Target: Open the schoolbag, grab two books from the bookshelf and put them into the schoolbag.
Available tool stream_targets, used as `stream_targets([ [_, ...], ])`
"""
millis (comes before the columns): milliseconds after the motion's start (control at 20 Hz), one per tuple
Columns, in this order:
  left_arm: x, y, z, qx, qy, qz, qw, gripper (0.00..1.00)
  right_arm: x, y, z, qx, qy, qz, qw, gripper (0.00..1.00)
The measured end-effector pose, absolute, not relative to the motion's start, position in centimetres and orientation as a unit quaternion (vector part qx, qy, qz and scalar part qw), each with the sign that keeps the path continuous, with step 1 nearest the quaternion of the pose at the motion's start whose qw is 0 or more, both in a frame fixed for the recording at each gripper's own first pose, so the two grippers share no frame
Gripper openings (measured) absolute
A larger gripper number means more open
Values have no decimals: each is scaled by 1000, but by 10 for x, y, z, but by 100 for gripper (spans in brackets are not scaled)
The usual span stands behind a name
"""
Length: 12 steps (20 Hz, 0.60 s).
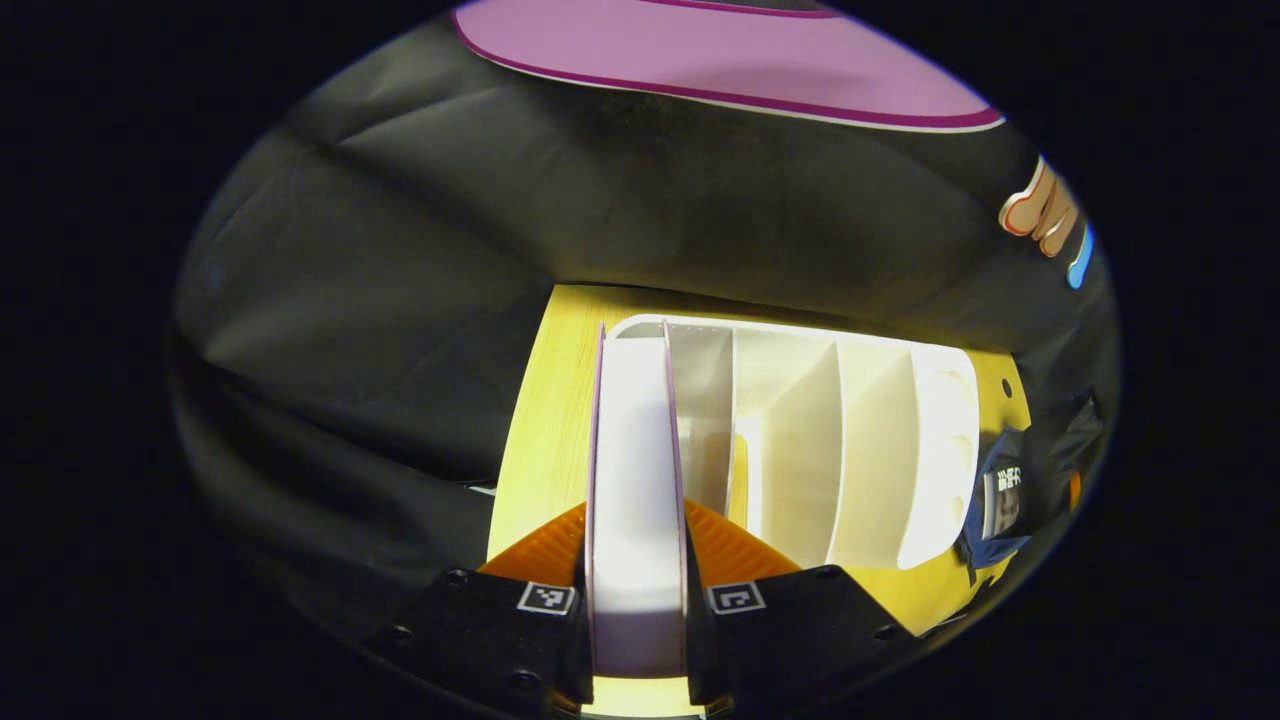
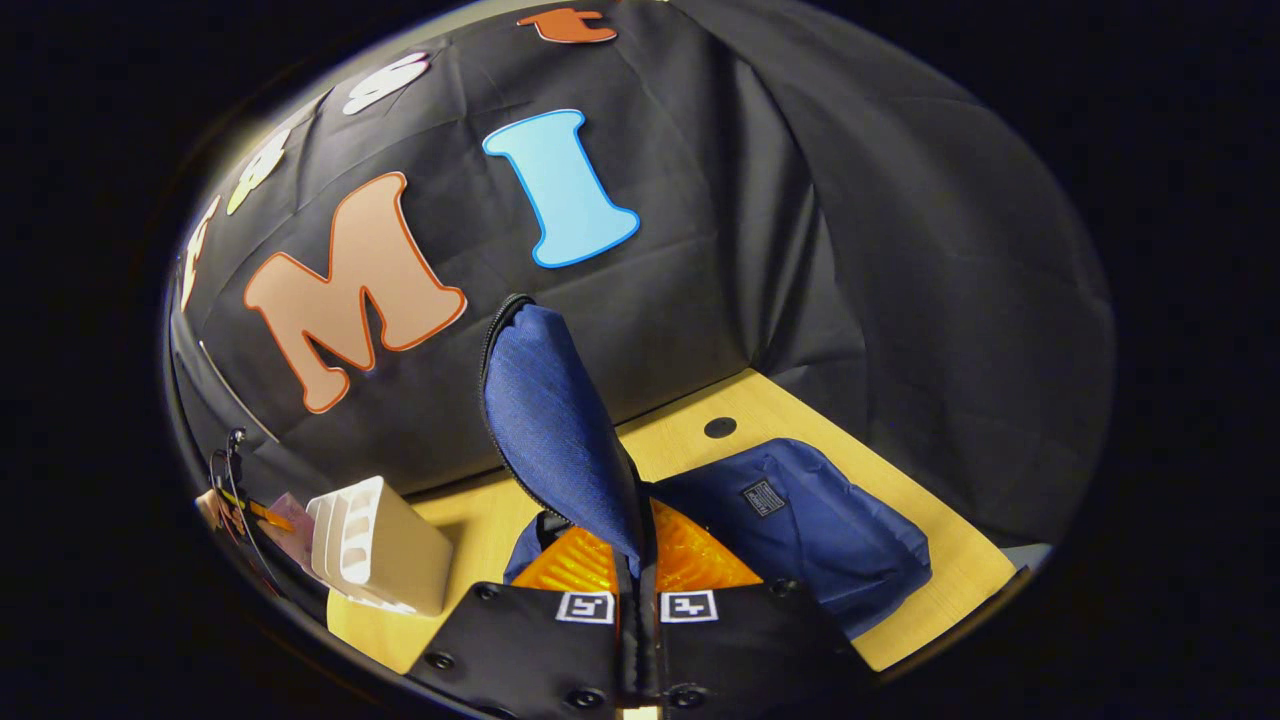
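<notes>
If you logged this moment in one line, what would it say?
left gripper: shut on book, at white bookshelf | right gripper: shut on schoolbag flap, lifted | schoolbag: on table

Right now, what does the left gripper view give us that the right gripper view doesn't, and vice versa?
Left gripper view: the left gripper shut on a book, page edges facing the camera, beside the rack's open slots.

Right gripper view: the right gripper pinching the schoolbag's blue flap and holding it up, with the bag body lying on the table.

Both: the white bookshelf, the yellow table, and part of the schoolbag.
</notes>
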State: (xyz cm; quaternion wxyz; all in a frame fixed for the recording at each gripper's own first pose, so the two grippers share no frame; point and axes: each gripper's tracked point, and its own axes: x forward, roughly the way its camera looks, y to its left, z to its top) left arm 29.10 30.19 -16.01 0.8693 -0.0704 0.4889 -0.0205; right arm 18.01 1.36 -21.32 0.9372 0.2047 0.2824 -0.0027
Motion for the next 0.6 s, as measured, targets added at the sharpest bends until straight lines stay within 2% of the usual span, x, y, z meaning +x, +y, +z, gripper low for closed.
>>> stream_targets([
  [100, 287, 298, -152, -82, 490, -27, 868, 32, 180, 13, -213, 207, 282, -3, 937, 3],
  [250, 285, 300, -139, -80, 483, -34, 871, 32, 181, 13, -213, 209, 281, -3, 937, 5],
  [350, 283, 302, -127, -80, 480, -38, 873, 32, 181, 13, -213, 210, 281, -4, 936, 1],
  [450, 284, 306, -111, -85, 471, -37, 877, 32, 181, 13, -213, 209, 282, -3, 937, 5],
  [600, 281, 314, -87, -100, 457, -37, 883, 32, 181, 12, -212, 210, 281, -5, 936, 5],
])
